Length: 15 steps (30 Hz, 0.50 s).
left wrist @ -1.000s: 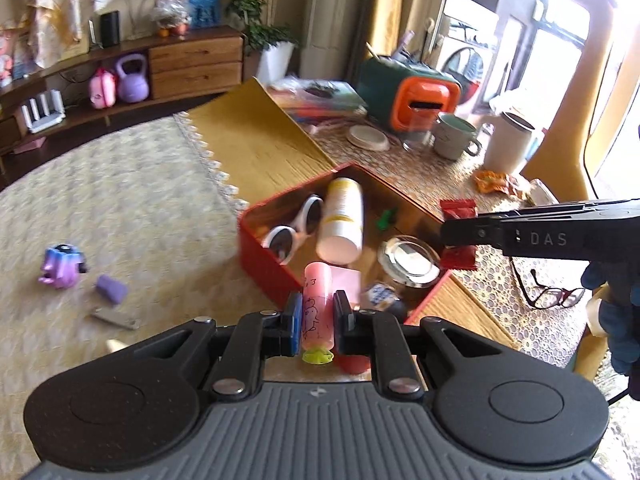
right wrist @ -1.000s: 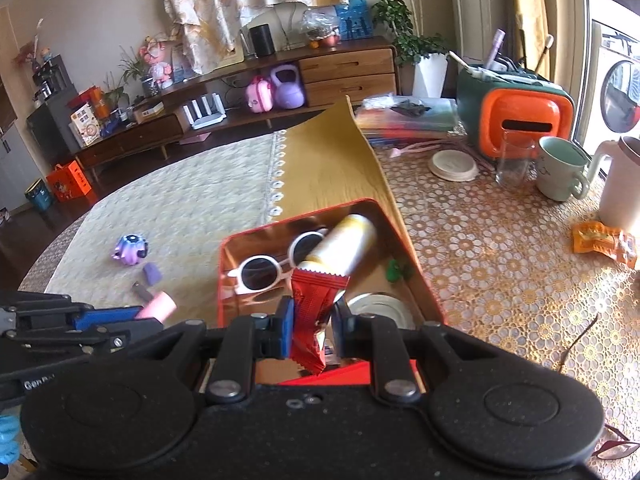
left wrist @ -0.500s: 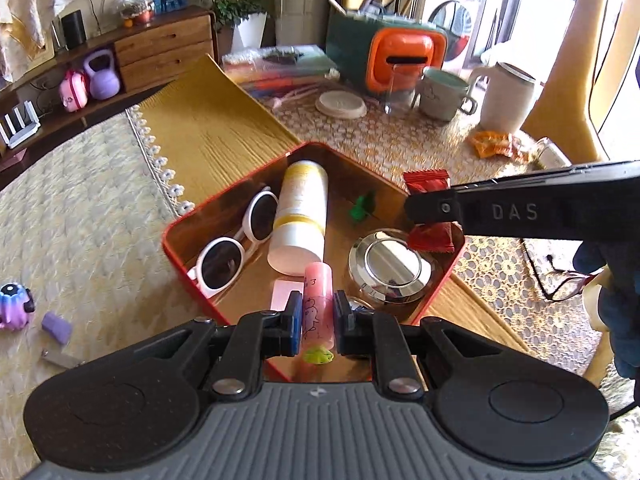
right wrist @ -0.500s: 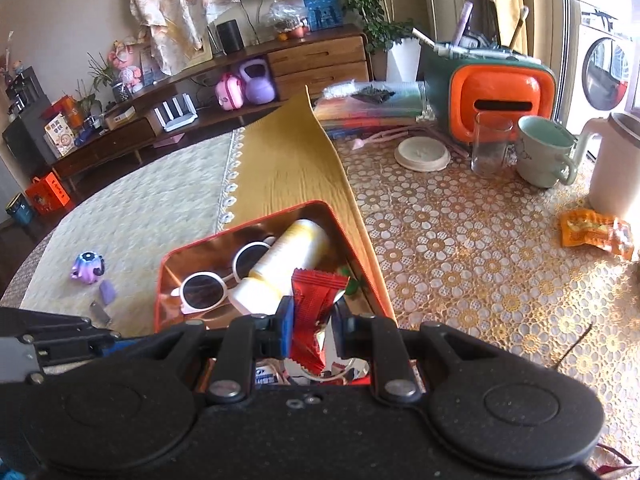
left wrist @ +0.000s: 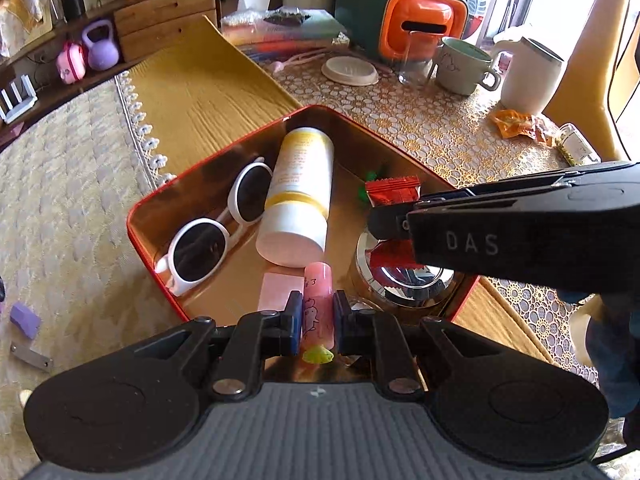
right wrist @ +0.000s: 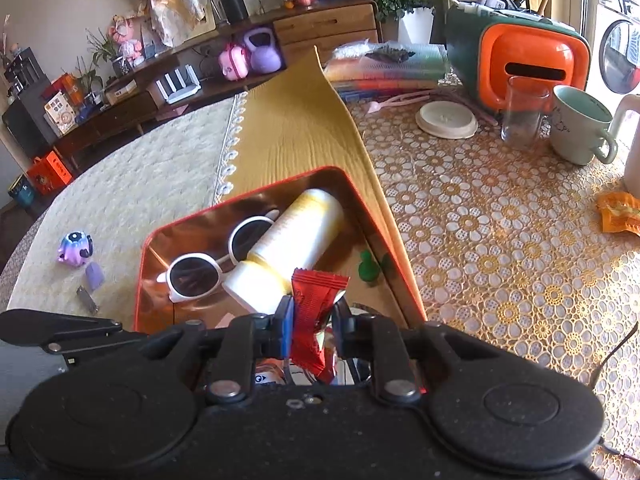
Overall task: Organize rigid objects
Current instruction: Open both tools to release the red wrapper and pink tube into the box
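From the left wrist, the left gripper (left wrist: 316,316) has its jaws pinching a small pink tube with a yellow-green cap (left wrist: 317,309), held just above the near end of the red-rimmed metal tin (left wrist: 148,208) on the desk (left wrist: 440,128). Inside the tin lie white-framed round sunglasses (left wrist: 216,232), a white and yellow bottle on its side (left wrist: 298,196) and a round chrome lid (left wrist: 404,280). The right gripper (left wrist: 384,220) reaches in from the right over that lid, a red foil sachet (left wrist: 394,192) poking up from its jaws. Switching to the right wrist, the jaws are clamped on that red foil sachet (right wrist: 314,320), hanging over the tin's near right part, just beside the bottle's cap end, with a small green piece (right wrist: 367,267) near the tin's right wall.
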Available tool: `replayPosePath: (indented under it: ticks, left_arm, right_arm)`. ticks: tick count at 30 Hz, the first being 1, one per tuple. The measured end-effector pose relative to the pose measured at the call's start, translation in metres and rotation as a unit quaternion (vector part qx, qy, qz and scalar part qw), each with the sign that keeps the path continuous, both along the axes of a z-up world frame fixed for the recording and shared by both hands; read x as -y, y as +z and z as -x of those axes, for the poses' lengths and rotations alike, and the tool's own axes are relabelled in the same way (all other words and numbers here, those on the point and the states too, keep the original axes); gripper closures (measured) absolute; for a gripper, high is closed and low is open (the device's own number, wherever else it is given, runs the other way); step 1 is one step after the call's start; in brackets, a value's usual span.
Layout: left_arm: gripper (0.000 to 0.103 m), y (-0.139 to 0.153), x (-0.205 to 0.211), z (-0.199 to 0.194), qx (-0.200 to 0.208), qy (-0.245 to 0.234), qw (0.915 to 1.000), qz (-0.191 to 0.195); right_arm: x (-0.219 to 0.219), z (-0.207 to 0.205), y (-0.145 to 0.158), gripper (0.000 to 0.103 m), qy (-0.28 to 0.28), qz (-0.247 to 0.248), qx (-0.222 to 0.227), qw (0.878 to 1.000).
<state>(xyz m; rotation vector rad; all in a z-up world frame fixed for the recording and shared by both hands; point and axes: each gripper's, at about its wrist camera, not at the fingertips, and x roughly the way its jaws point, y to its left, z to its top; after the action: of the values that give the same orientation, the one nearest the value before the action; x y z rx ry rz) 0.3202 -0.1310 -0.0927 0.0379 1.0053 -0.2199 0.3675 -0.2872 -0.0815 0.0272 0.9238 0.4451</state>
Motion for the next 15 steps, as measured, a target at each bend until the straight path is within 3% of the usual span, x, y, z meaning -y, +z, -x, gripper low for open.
replayPosePath:
  ticks: [15]
  left_arm:
    - [0.088, -0.0071, -0.0019, -0.0091, -0.020, 0.013, 0.9997, 0.010]
  right_arm:
    - [-0.0001, 0.0007, -0.0062, 0.076, -0.003, -0.008, -0.012, 1.000]
